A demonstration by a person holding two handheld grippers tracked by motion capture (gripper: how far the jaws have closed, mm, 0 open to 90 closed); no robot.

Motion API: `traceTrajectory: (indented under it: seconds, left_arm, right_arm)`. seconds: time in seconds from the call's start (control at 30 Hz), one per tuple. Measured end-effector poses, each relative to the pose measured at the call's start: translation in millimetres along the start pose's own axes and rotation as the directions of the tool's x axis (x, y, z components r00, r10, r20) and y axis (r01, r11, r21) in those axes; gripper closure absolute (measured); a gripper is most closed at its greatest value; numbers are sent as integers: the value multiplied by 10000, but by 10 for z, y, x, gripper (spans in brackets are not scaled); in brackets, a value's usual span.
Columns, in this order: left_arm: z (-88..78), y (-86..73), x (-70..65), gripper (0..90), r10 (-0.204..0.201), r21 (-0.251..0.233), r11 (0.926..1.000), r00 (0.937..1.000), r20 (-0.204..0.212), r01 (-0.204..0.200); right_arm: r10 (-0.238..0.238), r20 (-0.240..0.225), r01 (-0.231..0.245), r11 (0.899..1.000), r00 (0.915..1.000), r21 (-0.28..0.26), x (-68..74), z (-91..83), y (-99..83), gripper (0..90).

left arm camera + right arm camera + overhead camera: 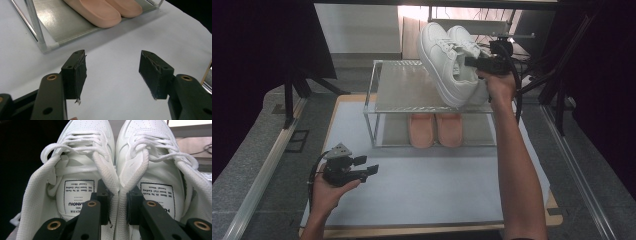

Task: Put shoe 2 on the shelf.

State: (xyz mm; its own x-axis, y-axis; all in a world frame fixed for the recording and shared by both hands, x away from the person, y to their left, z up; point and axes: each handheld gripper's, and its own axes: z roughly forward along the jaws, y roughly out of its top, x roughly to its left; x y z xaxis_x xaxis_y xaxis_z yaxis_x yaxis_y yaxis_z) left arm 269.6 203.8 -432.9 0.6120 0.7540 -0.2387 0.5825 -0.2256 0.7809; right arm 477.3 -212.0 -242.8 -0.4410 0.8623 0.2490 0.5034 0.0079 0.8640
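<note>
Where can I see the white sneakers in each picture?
High view: the white sneakers are at top centre, tilted above the rack's top shelf, held by the right gripper.
Left gripper view: no sneakers; pink slippers on the low shelf.
Right gripper view: sneakers across the frame, jaws pinching their inner sides together.
Shared landmark: the pink slippers.

White-covered table [422, 190] with metal shelf rack [402, 90], pink slippers [435, 129] inside.

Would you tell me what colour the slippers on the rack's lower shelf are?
Peach-pink slippers, plain; clearest in the left gripper view.
</note>
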Motion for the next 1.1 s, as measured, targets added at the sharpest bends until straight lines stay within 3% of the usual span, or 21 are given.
traceTrajectory:
  seconds: [0.27, 0.57, 0.7, 0.93, 1.0, 1.1]
  left_arm:
    - [-6, -2, 1, 394, -22, -4, 10000, 10000, 9, 22]
    - [6, -4, -4, 394, -4, 39, 10000, 10000, 0, 4]
    - [8, -8, -4, 394, 3, 50, 10000, 10000, 7, -3]
    - [-13, -30, 8, 395, -12, 54, 10000, 10000, -40, 12]
    - [-24, -38, 19, 394, -30, 38, 10000, 10000, -65, 30]
    - [-31, -47, 28, 394, -42, 46, 10000, 9999, -99, 42]
  right_arm:
    - [301, 228, -305, 9994, 9993, 147, 18, 119, -31, 769]
    - [279, 940, -346, 9970, 9952, 699, 12, 253, -69, 757]
    - [90, 1003, -189, 9950, 9949, 977, 53, 304, -61, 743]
    - [-409, 1117, 165, 9774, 9929, 2108, 180, 491, -34, 654]
    - [-122, 810, -45, 9792, 9966, 2028, 193, 517, -17, 553]
    - [26, 685, -157, 9813, 9976, 1916, 198, 499, 7, 576]
